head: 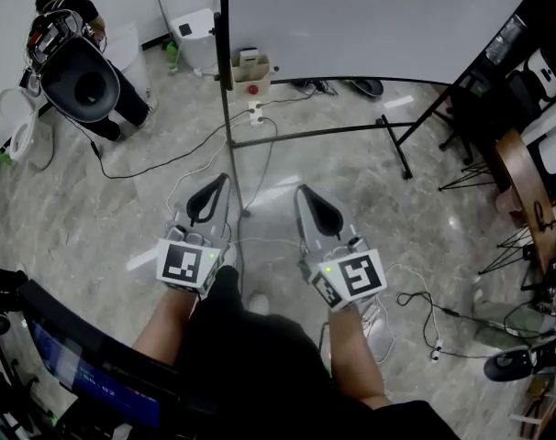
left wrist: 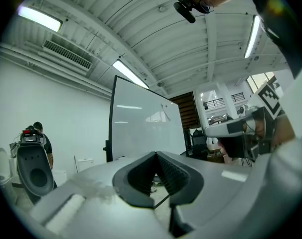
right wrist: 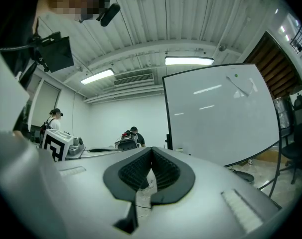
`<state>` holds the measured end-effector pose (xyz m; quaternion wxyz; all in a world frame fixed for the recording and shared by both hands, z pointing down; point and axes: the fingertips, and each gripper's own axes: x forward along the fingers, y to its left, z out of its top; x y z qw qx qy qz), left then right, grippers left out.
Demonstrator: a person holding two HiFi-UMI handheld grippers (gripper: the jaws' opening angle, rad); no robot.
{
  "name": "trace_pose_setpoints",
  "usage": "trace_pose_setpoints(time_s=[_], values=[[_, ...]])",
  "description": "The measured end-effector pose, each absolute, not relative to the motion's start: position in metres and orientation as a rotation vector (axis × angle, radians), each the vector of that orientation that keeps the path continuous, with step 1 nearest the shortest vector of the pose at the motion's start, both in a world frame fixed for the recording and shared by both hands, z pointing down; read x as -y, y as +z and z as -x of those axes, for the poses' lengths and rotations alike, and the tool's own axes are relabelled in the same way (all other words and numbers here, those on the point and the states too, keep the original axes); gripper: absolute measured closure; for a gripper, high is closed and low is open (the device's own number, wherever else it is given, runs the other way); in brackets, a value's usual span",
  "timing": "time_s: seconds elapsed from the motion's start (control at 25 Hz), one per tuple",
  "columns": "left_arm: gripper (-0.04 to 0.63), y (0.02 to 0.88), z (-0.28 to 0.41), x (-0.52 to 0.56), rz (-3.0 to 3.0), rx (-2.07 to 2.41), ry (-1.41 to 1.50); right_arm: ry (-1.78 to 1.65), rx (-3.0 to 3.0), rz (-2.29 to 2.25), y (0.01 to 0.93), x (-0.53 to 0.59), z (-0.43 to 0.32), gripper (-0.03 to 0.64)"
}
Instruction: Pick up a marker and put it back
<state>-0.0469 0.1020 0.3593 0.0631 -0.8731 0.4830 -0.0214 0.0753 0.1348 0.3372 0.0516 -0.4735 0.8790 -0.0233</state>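
Note:
No marker can be clearly made out in any view. A large whiteboard (head: 370, 26) on a black stand fills the space ahead; it also shows in the left gripper view (left wrist: 141, 128) and the right gripper view (right wrist: 221, 113). My left gripper (head: 216, 183) and right gripper (head: 307, 193) are held side by side, level, above the floor and short of the board. The left gripper (left wrist: 156, 156) has its ribbed black pads meeting at the tips with nothing between them. The right gripper (right wrist: 151, 149) is likewise shut and empty.
The whiteboard stand's black legs (head: 351, 131) spread over the marble floor. Cables (head: 168, 159) and a power strip (head: 256, 113) lie in front. A person beside a dark machine (head: 76, 71) stands at the back left. Chairs and stands (head: 535, 90) crowd the right.

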Motion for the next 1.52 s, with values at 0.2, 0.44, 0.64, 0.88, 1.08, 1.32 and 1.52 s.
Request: trace_pose_setpoints(time_s=[0.2, 0.44, 0.64, 0.88, 1.08, 1.32, 1.52], values=[[0.591, 0.364, 0.054, -0.067, 2.662, -1.441, -0.076, -0.060, -2.670, 1.450, 0.335, -0.104, -0.065, 0.607], [0.591, 0.361, 0.062, -0.014, 2.689, -1.398, -0.049, -0.056, -2.667, 1.476, 0.331, -0.054, -0.050, 0.607], [0.591, 0.356, 0.064, 0.029, 2.736, -1.358, 0.009, -0.040, -2.672, 1.507, 0.326, -0.015, -0.042, 0.607], [0.591, 0.350, 0.066, 0.063, 2.805, -1.229, 0.035, -0.052, -2.634, 1.556, 0.318, 0.025, -0.035, 0.607], [0.591, 0.356, 0.068, 0.097, 2.827, -1.185, -0.005, -0.063, -2.618, 1.615, 0.322, 0.054, -0.030, 0.607], [0.591, 0.360, 0.080, 0.130, 2.838, -1.135, 0.014, -0.064, -2.588, 1.667, 0.325, 0.085, -0.020, 0.607], [0.591, 0.355, 0.088, 0.153, 2.848, -1.106, 0.024, -0.053, -2.575, 1.689, 0.317, 0.107, -0.009, 0.607]])
